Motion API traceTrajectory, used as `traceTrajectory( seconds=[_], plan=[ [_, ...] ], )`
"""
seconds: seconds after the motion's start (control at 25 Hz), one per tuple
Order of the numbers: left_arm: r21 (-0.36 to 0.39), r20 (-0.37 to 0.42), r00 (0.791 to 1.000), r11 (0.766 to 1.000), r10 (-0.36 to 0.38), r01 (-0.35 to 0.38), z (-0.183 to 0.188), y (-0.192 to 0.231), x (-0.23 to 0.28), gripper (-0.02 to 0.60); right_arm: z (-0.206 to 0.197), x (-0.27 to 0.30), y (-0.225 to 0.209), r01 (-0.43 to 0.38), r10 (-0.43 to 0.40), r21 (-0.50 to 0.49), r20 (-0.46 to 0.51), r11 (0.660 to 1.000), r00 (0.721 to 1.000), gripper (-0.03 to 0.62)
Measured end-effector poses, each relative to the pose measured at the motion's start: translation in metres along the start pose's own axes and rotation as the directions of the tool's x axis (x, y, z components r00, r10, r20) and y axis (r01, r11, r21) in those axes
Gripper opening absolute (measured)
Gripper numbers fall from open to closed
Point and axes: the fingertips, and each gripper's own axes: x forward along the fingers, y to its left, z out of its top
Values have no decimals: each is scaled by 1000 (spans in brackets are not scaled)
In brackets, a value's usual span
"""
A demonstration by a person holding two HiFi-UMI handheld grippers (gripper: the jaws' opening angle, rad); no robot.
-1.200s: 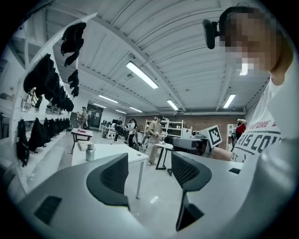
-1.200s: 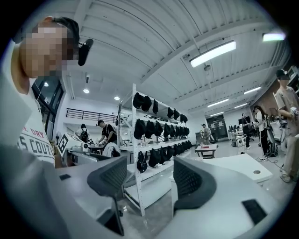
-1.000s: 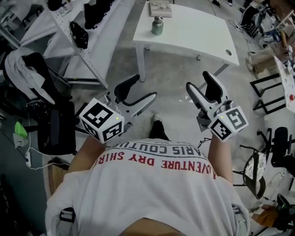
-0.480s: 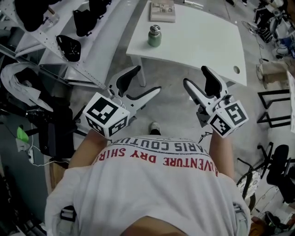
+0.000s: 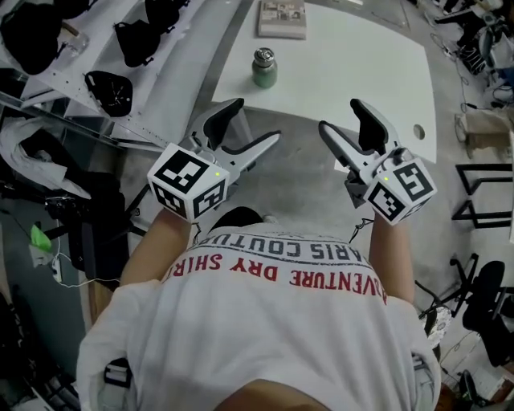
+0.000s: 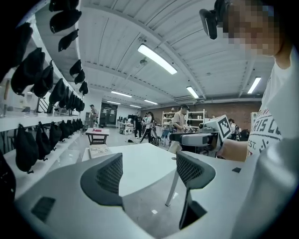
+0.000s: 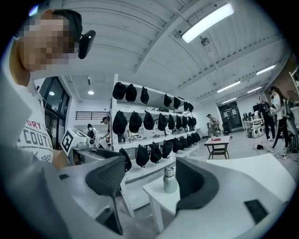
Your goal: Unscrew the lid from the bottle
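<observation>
A small green bottle (image 5: 264, 68) with a silver lid stands upright near the front left of a white table (image 5: 353, 72). Both grippers hang in the air short of the table's near edge, pointing toward it. My left gripper (image 5: 253, 124) is open and holds nothing; the bottle is ahead of it and slightly to the right. My right gripper (image 5: 341, 119) is also open and empty. In the right gripper view the bottle (image 7: 170, 179) shows between the jaws, far off on the table corner. The left gripper view shows the table top (image 6: 140, 163) but not the bottle.
A booklet (image 5: 281, 18) lies at the table's far edge behind the bottle. White shelves with black caps (image 5: 120, 48) run along the left. A dark chair (image 5: 96, 217) stands at the left and black frames (image 5: 482, 193) at the right. Several people (image 6: 180, 121) stand far off.
The person has stepped toward the table, so the table and bottle sit nearer to both grippers. Both jaws have spread a little wider.
</observation>
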Motion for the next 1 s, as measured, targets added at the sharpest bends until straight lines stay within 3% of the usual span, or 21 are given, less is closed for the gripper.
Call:
traceTrajectory(
  seconds=[0.48, 0.68, 1.0],
  plan=[
    [16, -98, 992, 997, 73, -72, -49, 79, 45, 356, -23, 63, -36, -9, 10, 12, -53, 1000, 999, 322],
    [26, -122, 989, 996, 84, -81, -65, 112, 72, 357, -43, 96, -56, -15, 13, -24, -98, 1000, 995, 321],
    [22, -157, 985, 997, 77, -75, -98, 155, 113, 357, -74, 149, -81, -54, 53, 0, -163, 999, 985, 321]
  ],
)
